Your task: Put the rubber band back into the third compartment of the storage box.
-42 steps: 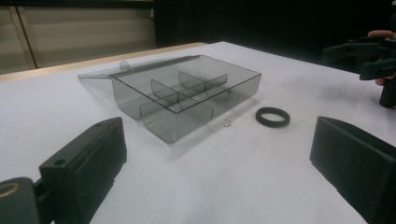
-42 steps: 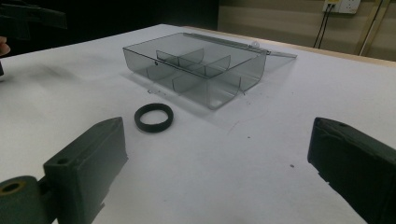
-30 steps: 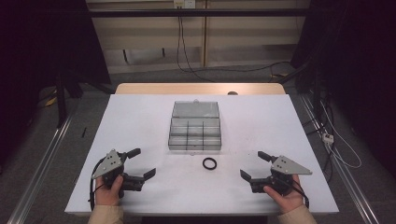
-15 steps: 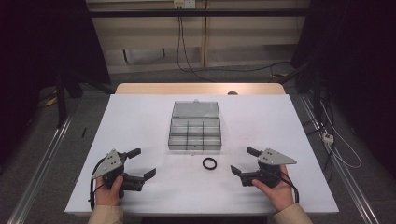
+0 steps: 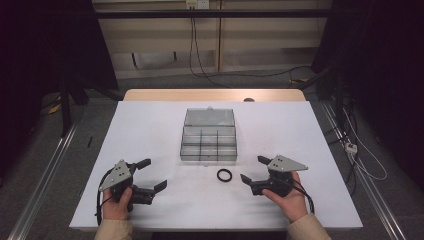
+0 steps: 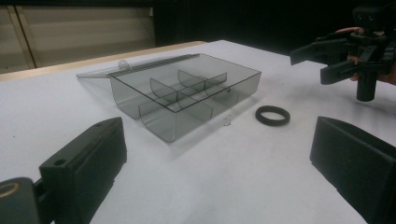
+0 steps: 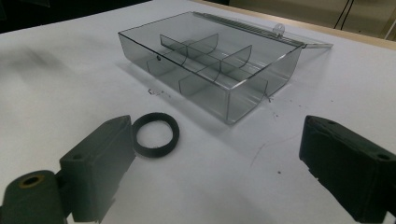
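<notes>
The compartment box (image 5: 208,142) looks like clear, smoke-tinted hard plastic, glossy and smooth, with thin see-through dividers and a flat transparent lid lying open behind it. Just in front of the box, the ring (image 5: 224,175) is black and matt, rubbery in look, with a slightly grainy surface. The table (image 5: 150,125) under the box has a white, matt, smooth covering marked by a few faint specks and scuffs; behind the box a strip of pale wood shows at its far edge. The left gripper (image 5: 150,175) and right gripper (image 5: 254,170), either side of the box, have dull black plastic jaws with finely textured pads; each carries a grey, matt, metal-looking plate.
</notes>
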Motion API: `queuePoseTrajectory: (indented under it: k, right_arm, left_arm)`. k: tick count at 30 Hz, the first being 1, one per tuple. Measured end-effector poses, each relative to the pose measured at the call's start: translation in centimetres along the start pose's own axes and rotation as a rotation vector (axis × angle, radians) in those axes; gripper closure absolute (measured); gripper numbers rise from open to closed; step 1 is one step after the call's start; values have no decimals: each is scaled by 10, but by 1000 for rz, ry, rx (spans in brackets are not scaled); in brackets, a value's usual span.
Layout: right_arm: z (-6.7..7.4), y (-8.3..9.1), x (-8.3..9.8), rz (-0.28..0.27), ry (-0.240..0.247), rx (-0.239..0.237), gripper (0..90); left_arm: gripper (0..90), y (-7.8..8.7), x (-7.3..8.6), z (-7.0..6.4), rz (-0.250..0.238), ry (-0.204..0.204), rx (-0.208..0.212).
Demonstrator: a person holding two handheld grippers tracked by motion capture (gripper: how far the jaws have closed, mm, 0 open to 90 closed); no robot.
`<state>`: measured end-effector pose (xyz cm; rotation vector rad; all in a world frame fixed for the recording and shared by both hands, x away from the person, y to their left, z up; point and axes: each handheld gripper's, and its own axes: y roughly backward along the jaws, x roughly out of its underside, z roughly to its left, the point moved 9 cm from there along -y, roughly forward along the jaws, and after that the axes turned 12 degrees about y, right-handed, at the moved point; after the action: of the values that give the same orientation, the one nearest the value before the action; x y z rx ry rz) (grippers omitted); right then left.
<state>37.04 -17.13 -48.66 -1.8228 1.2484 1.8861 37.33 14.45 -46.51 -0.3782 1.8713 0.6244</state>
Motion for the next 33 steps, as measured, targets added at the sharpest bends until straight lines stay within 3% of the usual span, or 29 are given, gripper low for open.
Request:
queuePoseTrajectory:
  k: [18,33]
  right_arm:
    - [10,-23,-7,36,-18,-28,151]
    - [24,-45,-7,104,-5,-67,422]
  left_arm:
    - [34,0,-1,-1,-2,-3,4]
    - [34,1,-1,-1,-2,-2,5]
